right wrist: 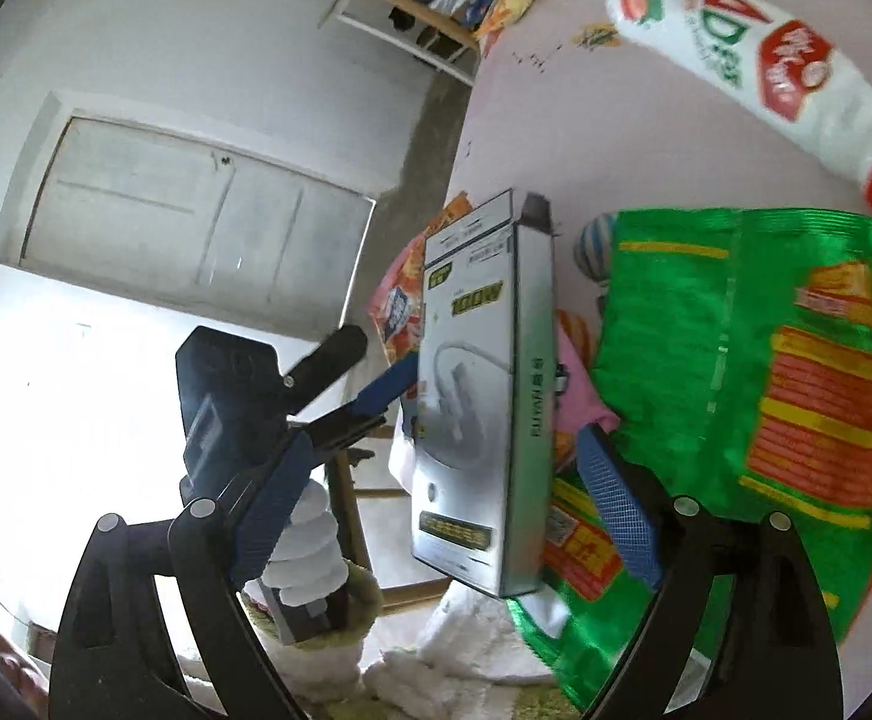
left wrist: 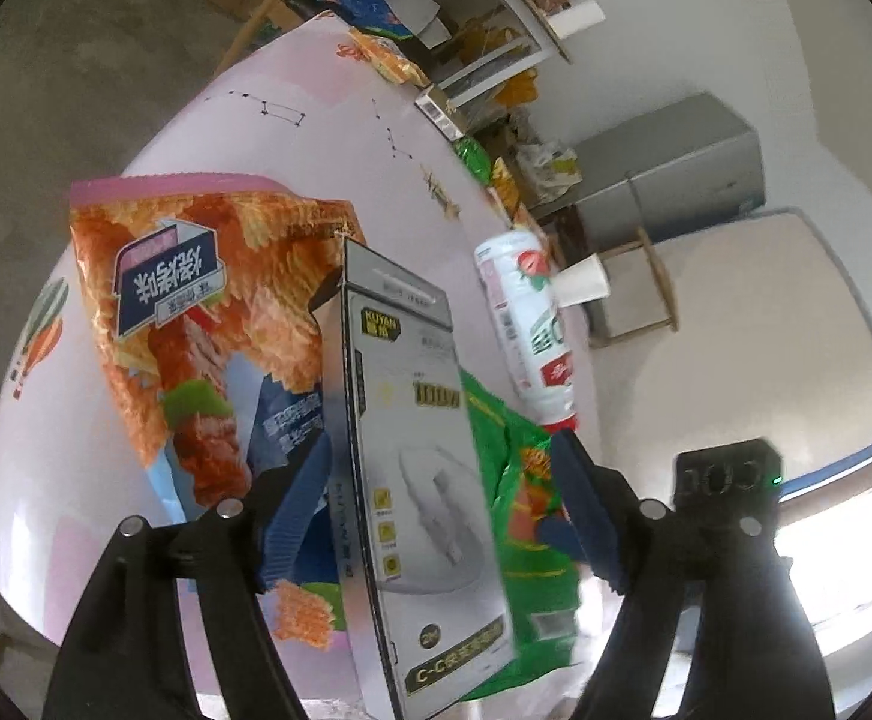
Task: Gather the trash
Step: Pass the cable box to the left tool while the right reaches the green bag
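Observation:
A grey charging-cable box (left wrist: 418, 480) stands on edge between the blue fingers of my left gripper (left wrist: 436, 510), which stand wide apart around it. The same box (right wrist: 484, 396) stands between the fingers of my right gripper (right wrist: 436, 498), also open; I cannot tell whether either touches it. An orange snack bag (left wrist: 196, 312) lies left of the box and a green snack bag (right wrist: 736, 384) right of it. A white drink bottle with a red cap (right wrist: 760, 78) lies on the pink table (left wrist: 316, 138) beyond.
More wrappers and a small box (left wrist: 442, 108) sit along the table's far edge. A paper cup (left wrist: 580, 282), a wooden chair (left wrist: 646, 276) and a grey cabinet (left wrist: 676, 156) stand beyond. A white door (right wrist: 184, 210) and white plush rug (right wrist: 466, 660) lie below.

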